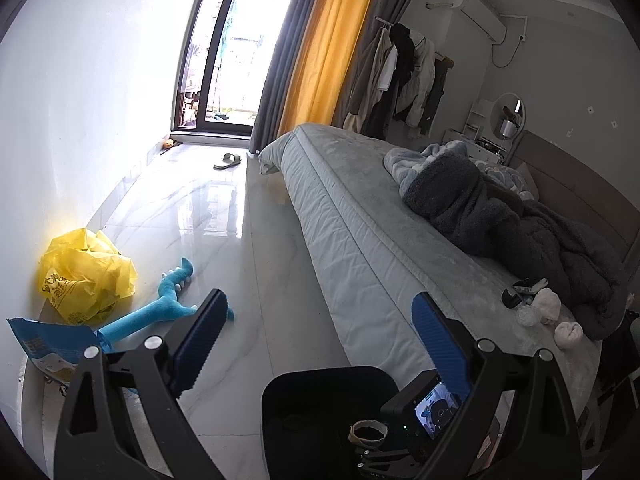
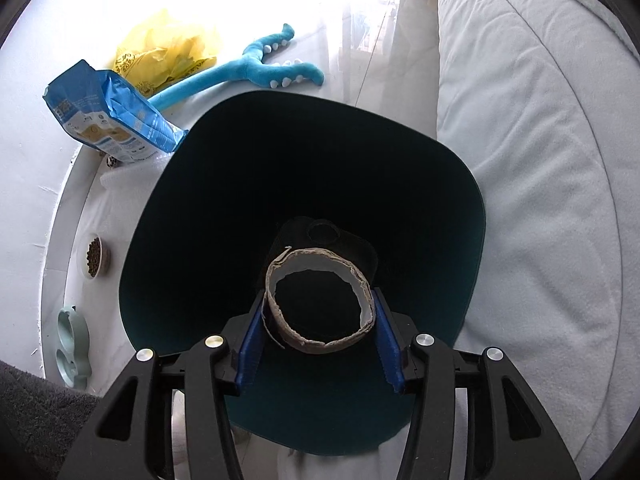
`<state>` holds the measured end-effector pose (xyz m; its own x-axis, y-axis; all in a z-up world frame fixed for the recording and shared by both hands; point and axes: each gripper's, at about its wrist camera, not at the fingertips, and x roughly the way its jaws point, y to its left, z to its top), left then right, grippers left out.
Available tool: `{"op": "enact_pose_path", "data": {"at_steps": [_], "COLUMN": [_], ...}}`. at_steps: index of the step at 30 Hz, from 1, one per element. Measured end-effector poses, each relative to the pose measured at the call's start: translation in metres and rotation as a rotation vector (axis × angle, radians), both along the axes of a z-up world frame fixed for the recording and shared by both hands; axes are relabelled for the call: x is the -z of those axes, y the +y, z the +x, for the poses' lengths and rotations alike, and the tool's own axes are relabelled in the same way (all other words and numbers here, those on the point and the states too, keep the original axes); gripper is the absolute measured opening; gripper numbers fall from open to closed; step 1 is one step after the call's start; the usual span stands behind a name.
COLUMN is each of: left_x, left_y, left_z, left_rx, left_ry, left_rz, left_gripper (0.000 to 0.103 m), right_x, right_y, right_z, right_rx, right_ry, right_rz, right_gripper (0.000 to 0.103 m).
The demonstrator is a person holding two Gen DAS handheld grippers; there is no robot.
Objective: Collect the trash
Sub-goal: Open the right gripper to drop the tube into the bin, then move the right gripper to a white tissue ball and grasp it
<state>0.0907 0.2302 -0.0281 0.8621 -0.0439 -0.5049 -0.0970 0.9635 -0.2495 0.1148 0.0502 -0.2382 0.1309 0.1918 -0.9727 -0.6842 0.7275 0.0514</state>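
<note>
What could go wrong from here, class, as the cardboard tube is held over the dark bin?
1. The right gripper pinches the cardboard tube only at its sides; squeezing may crush the tube or let it slip out early.
2. The tube hangs near the dark bin's near rim, so it might drop outside.
3. The open left gripper hovers close and could bump the bin.

The dark bin [image 2: 192, 200] gapes wide open below, with the bed [image 2: 520, 160] close beside it and maybe nothing blocking its mouth.
</note>
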Motion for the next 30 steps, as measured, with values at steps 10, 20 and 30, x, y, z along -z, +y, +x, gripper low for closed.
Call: {"op": "enact_pose_path", "data": {"at_steps": [10,20,30], "left_x": [-0.019,-0.032,-0.037], "left_y": [-0.02,-0.064,-0.101], "left_z": [0.007,0.016,0.026], "left_rx": [0.004,0.055,0.084], "left_ry": [-0.031,-0.036,-0.038], "left_rz": [0.023,0.055,0.083], "left_gripper": [0.095,0.095,0.095], "right_x": [-0.027,-0.087,-0.137], "right_y": [-0.016,-0.037,-0.087], "right_z": [-0.009,-0.019,-0.007], "right_rx": [-0.034,-0.064,-0.003], "right_ry": [-0.003,-0.061,-0.19], "right_rz": [0.067,0.255,0.336], "right_gripper": [0.062,0.067,0.067]}}
